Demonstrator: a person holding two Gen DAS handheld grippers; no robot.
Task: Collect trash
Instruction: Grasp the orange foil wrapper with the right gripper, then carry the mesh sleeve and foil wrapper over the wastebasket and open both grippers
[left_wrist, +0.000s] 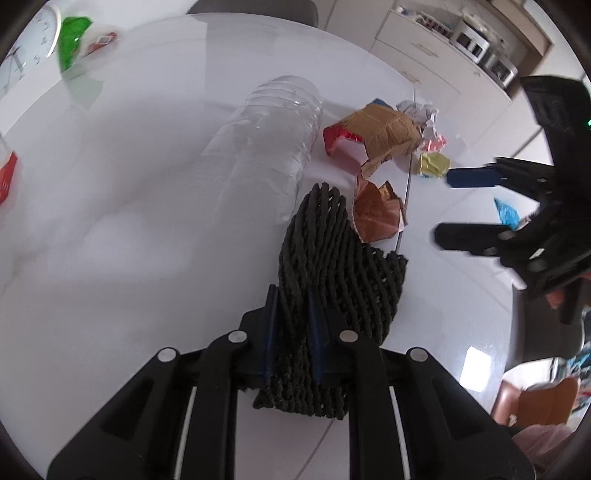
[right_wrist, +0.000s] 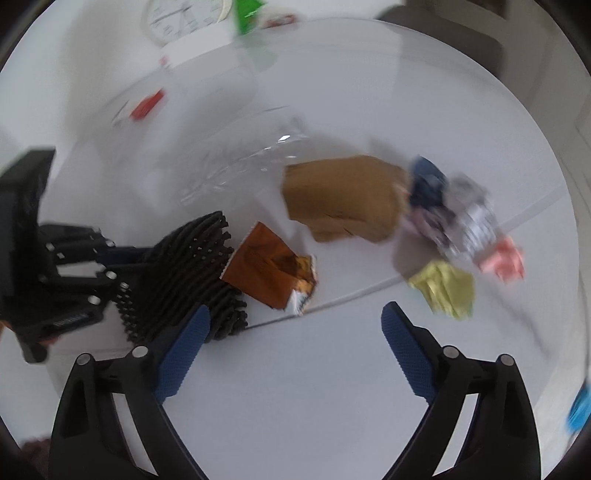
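Jaws of the left gripper (left_wrist: 291, 295) pinched hard on a black foam net sleeve (left_wrist: 325, 258), which stands up between the blue pads and spills out past them onto the white table (left_wrist: 129, 221); right gripper (right_wrist: 295, 317) spread wide with nothing between its pads, hovering over bare tabletop. Trash lies loose in front of both: a clear plastic bottle (left_wrist: 269, 140) on its side just left of the net sleeve, a copper foil wrapper (right_wrist: 269, 269) touching the sleeve's far edge, a crumpled brown paper bag (right_wrist: 343, 195) beyond that, with a red-edged scrap showing under it in the left wrist view. Further right, a wad of printed paper (right_wrist: 458, 218), a pink crumple (right_wrist: 506, 258) and a yellow crumple (right_wrist: 443, 288), close together; the yellow one sits nearest the right gripper's open pads. Right wrist view is motion-blurred. White clock (right_wrist: 181, 18) and a green-and-white packet (left_wrist: 77, 40) at the table's far side
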